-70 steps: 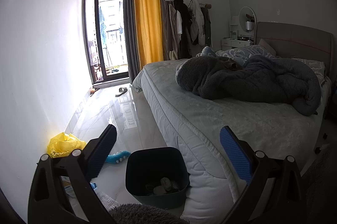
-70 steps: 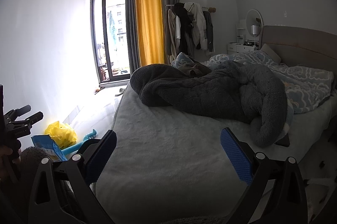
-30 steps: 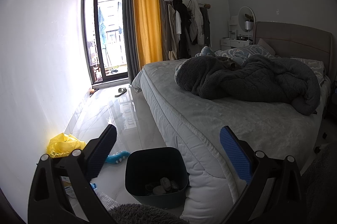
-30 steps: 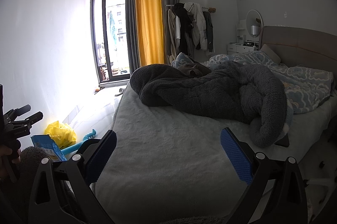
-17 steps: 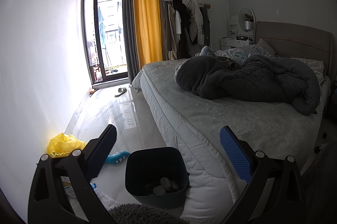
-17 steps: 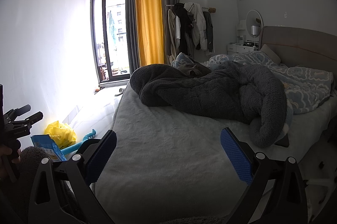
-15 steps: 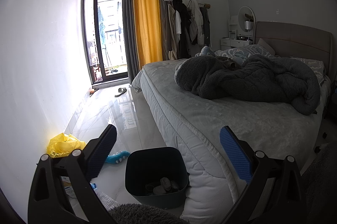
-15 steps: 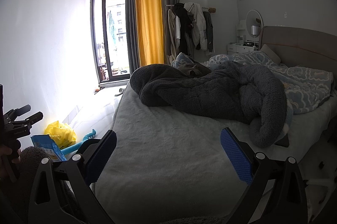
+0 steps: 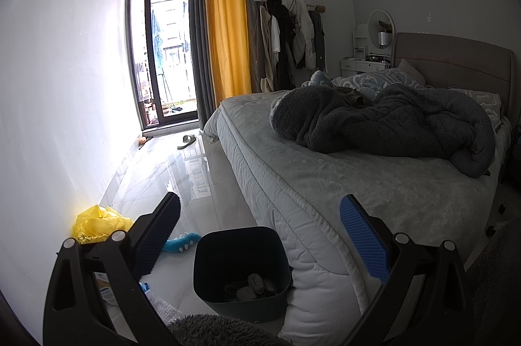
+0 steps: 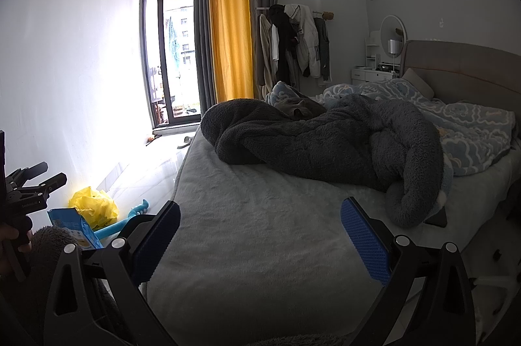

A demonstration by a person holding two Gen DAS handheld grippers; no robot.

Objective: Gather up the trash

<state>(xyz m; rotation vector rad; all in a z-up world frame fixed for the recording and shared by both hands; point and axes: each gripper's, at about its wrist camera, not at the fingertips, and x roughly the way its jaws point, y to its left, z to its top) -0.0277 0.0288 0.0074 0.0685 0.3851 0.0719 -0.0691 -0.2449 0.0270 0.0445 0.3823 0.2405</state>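
Judging from how things lie, the collecting is only partly done. A dark bin (image 9: 241,268) stands on the floor against the bed (image 9: 325,183) corner, and a few grey lumps (image 9: 252,285) already sit at its bottom, so some trash seems to be in. More is left loose by the wall: a crumpled yellow bag (image 9: 94,224), a blue packet (image 10: 73,227) just in front of it, a blue toothed strip (image 9: 180,242) between the bag and the bin, and a printed wrapper (image 9: 105,287) partly hidden behind the left gripper's frame. Whether the strip counts as trash cannot be told.

The left gripper (image 9: 259,235) hangs above the bin with its pads wide apart and nothing between them. The right gripper (image 10: 260,238) is likewise spread and empty, facing the bed, well away from the floor litter. The blanket (image 10: 325,141) and bedding show no obvious rubbish. What probably remains is picking up the wall-side items one by one and dropping them in the bin.
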